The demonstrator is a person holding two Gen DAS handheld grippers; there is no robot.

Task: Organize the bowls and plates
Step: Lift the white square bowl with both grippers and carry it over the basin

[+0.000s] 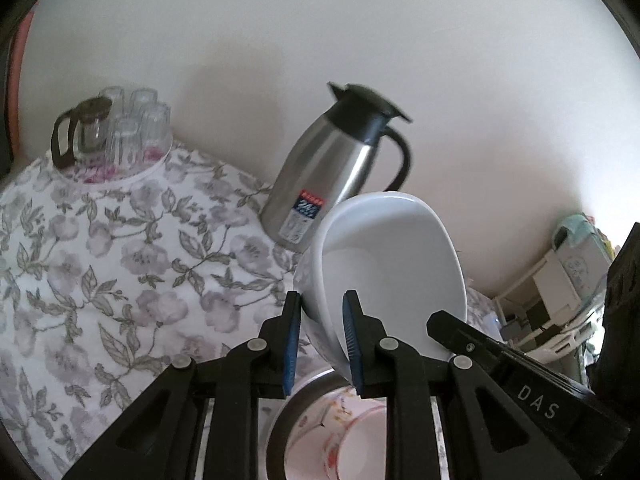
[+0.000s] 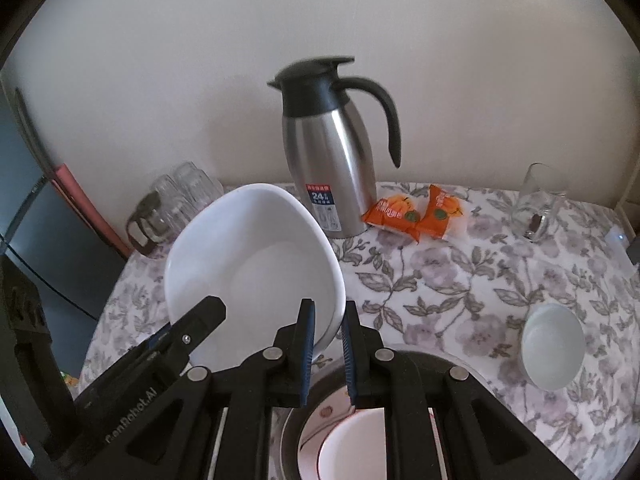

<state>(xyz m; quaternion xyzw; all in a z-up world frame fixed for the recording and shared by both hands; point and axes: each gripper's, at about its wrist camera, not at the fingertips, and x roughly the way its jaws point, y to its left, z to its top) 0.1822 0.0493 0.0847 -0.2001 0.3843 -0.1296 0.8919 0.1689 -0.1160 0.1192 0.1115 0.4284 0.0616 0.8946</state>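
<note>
Both grippers clamp one white bowl [image 2: 256,264] by opposite rim edges: left gripper [image 1: 322,340] w/ rim between its pads, right gripper [image 2: 329,342] likewise. Bowl tilted, held above patterned plate [image 2: 352,436] at near edge. Steel thermos [image 2: 332,160] far center; small bowl [image 2: 552,354] on right of floral tablecloth [image 2: 460,280].

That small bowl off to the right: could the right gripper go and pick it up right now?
Probably not yet. The right gripper is clamped on the rim of the big white bowl, shared with the left gripper. The path across the tablecloth to the small bowl looks free otherwise.
</note>
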